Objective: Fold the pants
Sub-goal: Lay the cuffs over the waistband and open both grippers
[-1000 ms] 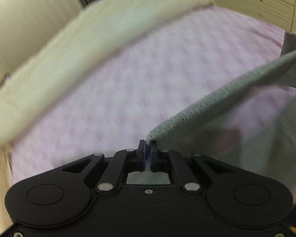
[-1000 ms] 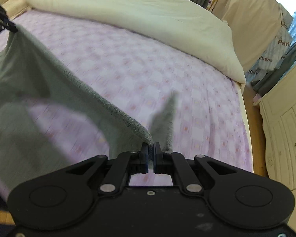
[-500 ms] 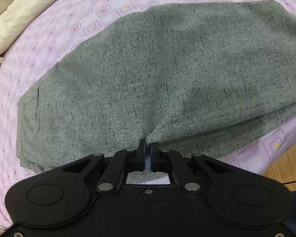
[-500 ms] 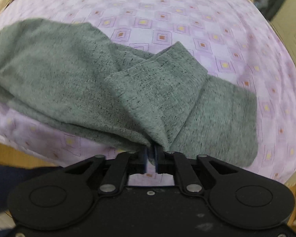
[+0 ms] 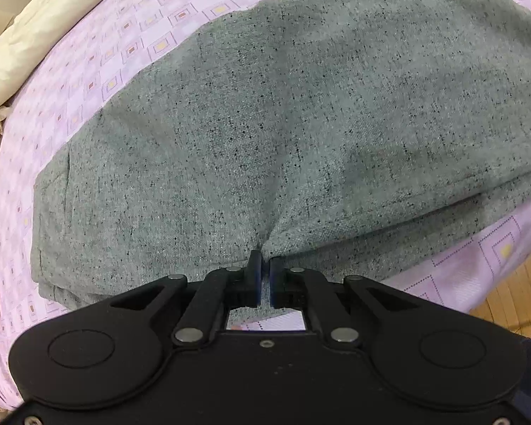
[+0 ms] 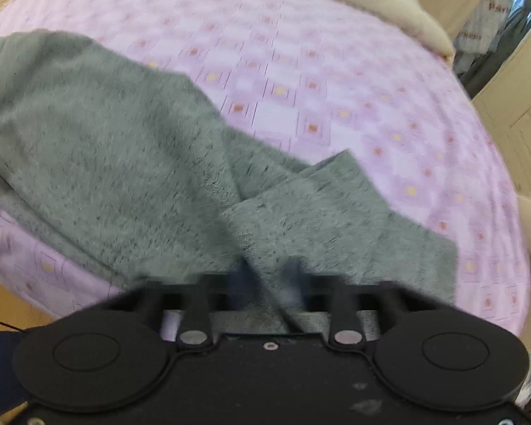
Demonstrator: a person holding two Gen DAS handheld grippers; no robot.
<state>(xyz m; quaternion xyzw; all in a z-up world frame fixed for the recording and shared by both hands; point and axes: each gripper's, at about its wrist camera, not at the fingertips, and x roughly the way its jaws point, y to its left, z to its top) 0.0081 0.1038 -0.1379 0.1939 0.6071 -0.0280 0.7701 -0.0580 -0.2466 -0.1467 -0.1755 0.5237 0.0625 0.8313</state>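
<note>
here, left gripper (image 5: pixel 263 269) pinching grey pants (image 5: pixel 301 113) edge, right gripper (image 6: pixel 269 276) parted, closing, straddling cloth

Soft even light; right view motion-blurred, both fisheye-curved at edges.

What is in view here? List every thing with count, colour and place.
pants: one, speckled grey, lying folded across the near edge of the bed
bedsheet: one, lilac with small square patterns, under the pants
duvet: one, cream, bunched along the far side of the bed
floor: wooden, beside the bed
cupboard: one, pale wood, to the right of the bed
left tongs: one, black, shut on a pinch of the pants
right tongs: one, black, blurred, jaws apart and just been closing, pants fabric between them
</note>
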